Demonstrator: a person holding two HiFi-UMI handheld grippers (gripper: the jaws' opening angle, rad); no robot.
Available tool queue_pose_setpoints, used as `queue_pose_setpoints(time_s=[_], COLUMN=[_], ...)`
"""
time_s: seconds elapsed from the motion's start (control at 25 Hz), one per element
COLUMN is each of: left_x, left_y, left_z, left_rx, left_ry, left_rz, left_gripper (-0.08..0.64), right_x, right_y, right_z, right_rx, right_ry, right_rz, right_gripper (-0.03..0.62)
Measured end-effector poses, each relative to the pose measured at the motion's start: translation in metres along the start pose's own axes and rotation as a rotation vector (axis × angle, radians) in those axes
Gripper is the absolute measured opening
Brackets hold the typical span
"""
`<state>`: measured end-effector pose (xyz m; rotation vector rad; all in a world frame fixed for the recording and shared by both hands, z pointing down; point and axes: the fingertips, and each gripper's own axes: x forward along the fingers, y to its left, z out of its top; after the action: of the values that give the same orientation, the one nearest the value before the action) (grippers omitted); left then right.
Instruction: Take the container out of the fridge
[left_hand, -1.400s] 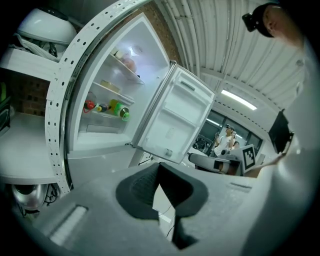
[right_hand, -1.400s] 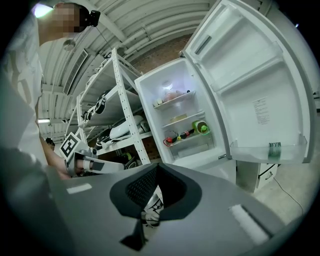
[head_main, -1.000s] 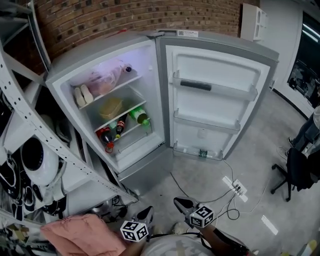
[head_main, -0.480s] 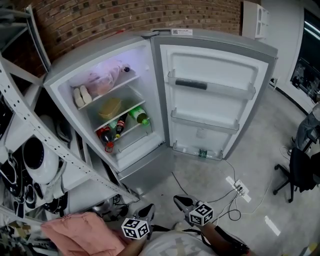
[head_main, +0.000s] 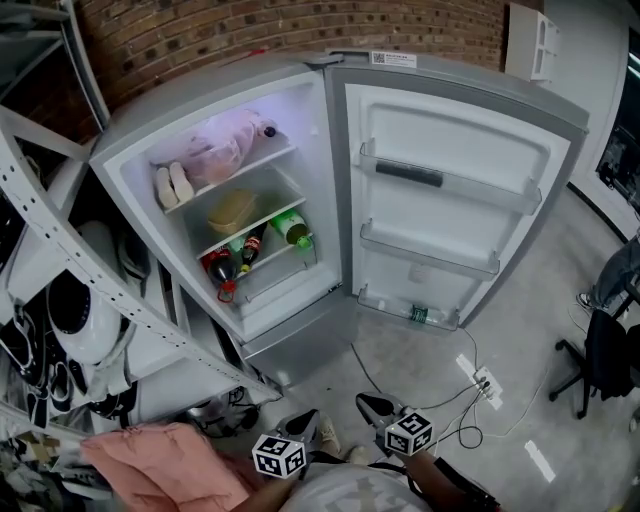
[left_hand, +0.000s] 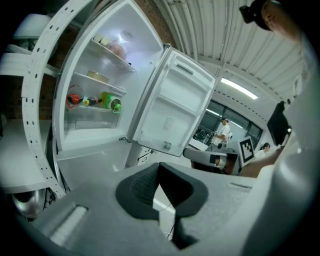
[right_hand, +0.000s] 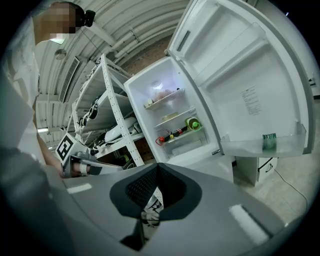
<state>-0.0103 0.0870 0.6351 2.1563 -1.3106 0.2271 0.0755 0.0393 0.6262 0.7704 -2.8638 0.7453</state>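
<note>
Compared with a second ago, only a little is changed. In the head view the fridge (head_main: 130, 150) is now seen somewhat more to the right, and its door (head_main: 455, 200) is found wide open as before. The left gripper (head_main: 303, 420) and the right gripper (head_main: 372, 405) are still held low at the bottom edge of the view, well apart from the fridge.

The jaws of the left gripper (left_hand: 159, 166) are pressed together and nothing is held between them. The jaws of the right gripper (right_hand: 157, 168) are also closed at the tips, and they are empty too.

The container (head_main: 232, 212), a yellowish one, is left on the middle shelf (head_main: 262, 222). It stands below the pink bag (head_main: 225, 148) and above the bottles (head_main: 290, 230). It is not touched by anything.

From this it is judged that the task is only at its start. The door does not need to be opened, so the way to the container is free. One gripper must first be brought up to the middle shelf, and its jaws must be opened before the container can be taken.
</note>
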Motion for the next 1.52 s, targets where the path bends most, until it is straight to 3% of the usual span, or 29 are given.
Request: queue_pose_setpoints(time_s=[0.4, 0.76, 1.52], left_x=[0.058, 0.081, 0.074], left_y=[0.025, 0.074, 0.171], left_z=[0.053, 0.104, 0.169], left_rx=[0.036, 0.056, 0.053], left_ry=[-0.007, -0.024, -0.107], left_rz=[-0.093, -0.113, -0.002], left_gripper=[0.0, 0.0, 0.0], right_x=[0.03, 0.099, 0.23], right_y=[-0.049, -0.063, -0.049], right_z=[0.037, 0.077, 0.127], right_rx=[-0.02, -0.062, -0.191], right_ry=[-0.009, -0.005, 0.031], right_rz=[-0.077, -0.062, 0.078], right_gripper=[0.007, 0.006, 0.008])
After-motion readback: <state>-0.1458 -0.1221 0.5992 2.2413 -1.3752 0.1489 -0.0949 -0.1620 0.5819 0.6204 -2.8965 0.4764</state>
